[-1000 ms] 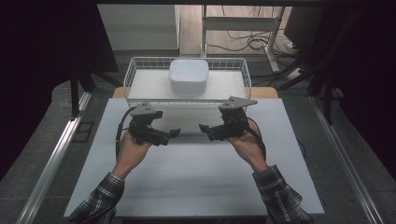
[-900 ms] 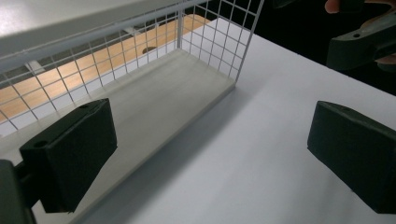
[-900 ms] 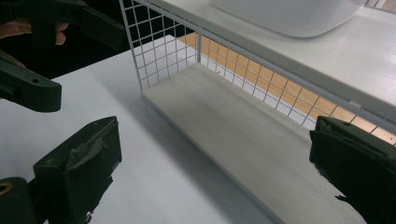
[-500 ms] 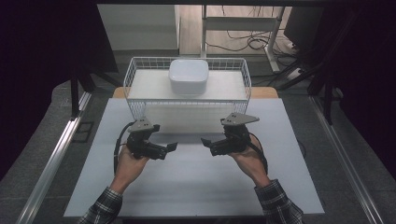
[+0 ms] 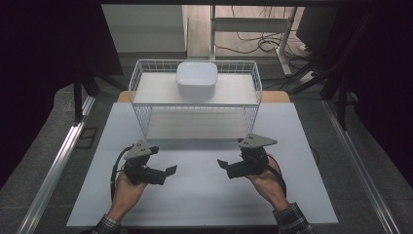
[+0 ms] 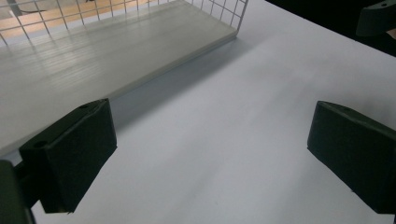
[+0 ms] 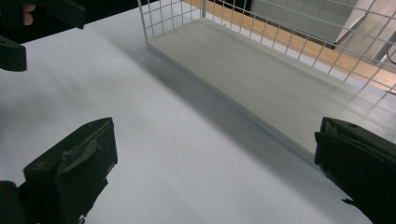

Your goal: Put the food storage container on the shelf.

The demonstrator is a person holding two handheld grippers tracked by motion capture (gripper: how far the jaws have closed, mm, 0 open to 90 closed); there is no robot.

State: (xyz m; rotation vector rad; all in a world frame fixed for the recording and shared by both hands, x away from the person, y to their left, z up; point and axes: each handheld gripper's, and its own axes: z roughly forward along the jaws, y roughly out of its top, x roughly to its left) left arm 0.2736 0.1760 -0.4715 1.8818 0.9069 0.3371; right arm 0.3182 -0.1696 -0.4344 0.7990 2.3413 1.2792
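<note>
A white wire rack (image 5: 138,109) stands at the back of the white table (image 5: 204,200). On its upper shelf rests a white square bowl (image 5: 196,79), turned upside down or lidded, I cannot tell which. My left gripper (image 5: 170,170) hovers over the table in front of the rack, open and empty; its own view (image 6: 212,135) looks along the rack's lower shelf (image 6: 93,60). To its right my right gripper (image 5: 221,165) is open and empty too (image 7: 217,149), and the two point toward each other. The lower shelf (image 7: 261,74) holds nothing.
Metal rails (image 5: 58,165) run along both sides of the table, with grey floor beyond. Cables and a desk frame (image 5: 253,29) lie behind the rack. The right gripper (image 6: 376,18) shows at the left gripper view's top right corner.
Both hands have drawn back from the rack toward the near edge of the table. The jaws have stayed apart and hold nothing.
</note>
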